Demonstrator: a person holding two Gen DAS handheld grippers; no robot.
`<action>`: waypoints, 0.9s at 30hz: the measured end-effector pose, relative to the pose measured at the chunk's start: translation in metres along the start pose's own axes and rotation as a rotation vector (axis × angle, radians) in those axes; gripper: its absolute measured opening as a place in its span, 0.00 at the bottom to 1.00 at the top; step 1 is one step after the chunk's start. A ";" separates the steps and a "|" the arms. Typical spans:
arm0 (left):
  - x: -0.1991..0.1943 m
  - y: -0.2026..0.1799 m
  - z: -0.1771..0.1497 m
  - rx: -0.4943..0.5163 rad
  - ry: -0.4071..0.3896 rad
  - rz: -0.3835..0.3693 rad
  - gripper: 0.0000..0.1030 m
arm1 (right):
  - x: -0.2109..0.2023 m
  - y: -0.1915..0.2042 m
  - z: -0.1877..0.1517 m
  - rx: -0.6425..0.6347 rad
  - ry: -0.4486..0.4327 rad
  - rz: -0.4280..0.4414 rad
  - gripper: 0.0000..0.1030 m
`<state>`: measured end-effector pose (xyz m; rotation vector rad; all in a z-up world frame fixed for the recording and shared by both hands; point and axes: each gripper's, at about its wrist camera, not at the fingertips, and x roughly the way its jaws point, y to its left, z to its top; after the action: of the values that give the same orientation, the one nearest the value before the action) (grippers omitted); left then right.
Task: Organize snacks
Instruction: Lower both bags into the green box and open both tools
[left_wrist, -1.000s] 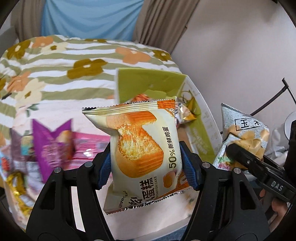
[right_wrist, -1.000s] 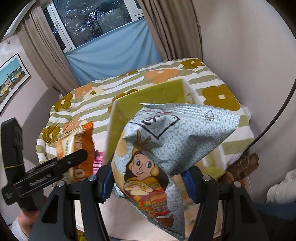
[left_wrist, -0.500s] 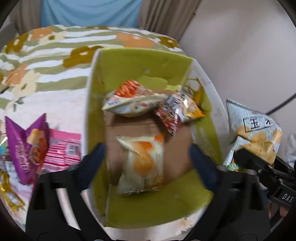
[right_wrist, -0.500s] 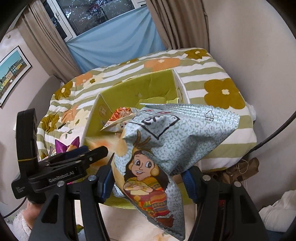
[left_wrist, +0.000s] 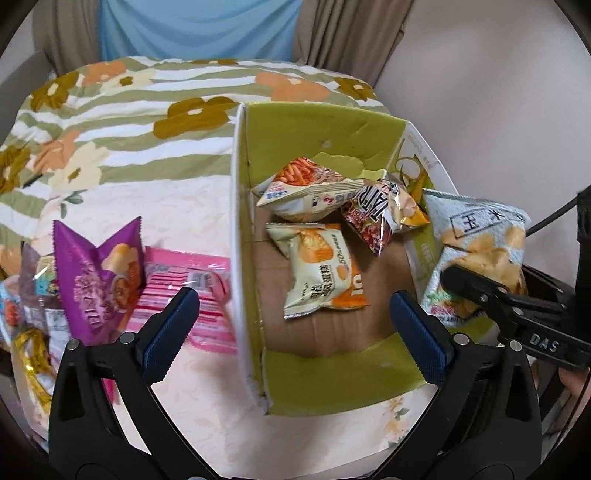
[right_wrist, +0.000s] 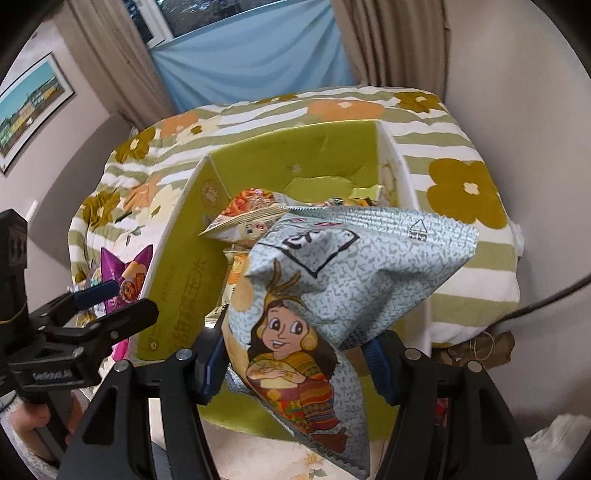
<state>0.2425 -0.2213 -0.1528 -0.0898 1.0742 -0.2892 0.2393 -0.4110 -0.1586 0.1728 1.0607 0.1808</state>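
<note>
Box (left_wrist: 236, 236): green-lined carton, open at the top, on the flowered bedcover (left_wrist: 110, 122); likely the collecting place for the snacks.
Inside the box: cake packet (left_wrist: 321, 273) flat on the cardboard floor, face up; carrot-stick bag (left_wrist: 306, 192) and red foil packet (left_wrist: 380, 218) against the far wall, touching each other.
Outside the box: purple packet (left_wrist: 96, 280) and pink packet (left_wrist: 192, 295) on the cover just left of the box wall, seemingly not yet sorted.
Left gripper (left_wrist: 291, 328): spread about as wide as possible, nothing between the blue pads (left_wrist: 170, 325), above the near part of the box and straddling its left wall; empty, so presumably free for one of the loose packets.
Right gripper (right_wrist: 295, 362): narrow, clamped on the lower part of the pale chip bag (right_wrist: 332, 295), pads squeezing the film at both sides.
Chip bag: tilted, puffed upper end toward the box opening, over the near right rim; probably held by its lower end for a top-first drop.
Placement judgement: free floor in the near right of the box, beside the cake packet, looks like the obvious spot.
Risk: bulky bag may catch the right wall.
</note>
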 end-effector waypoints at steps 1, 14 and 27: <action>-0.002 0.002 -0.001 -0.002 0.001 -0.001 0.99 | 0.003 0.002 0.001 -0.009 0.004 0.006 0.58; -0.007 0.013 -0.016 -0.040 0.011 0.021 0.99 | 0.011 0.002 -0.011 0.001 0.003 0.005 0.96; -0.030 -0.006 -0.030 -0.043 -0.045 0.002 0.99 | -0.016 -0.004 -0.032 -0.016 -0.039 -0.009 0.99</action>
<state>0.2019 -0.2170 -0.1403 -0.1330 1.0356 -0.2614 0.2039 -0.4167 -0.1606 0.1570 1.0206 0.1772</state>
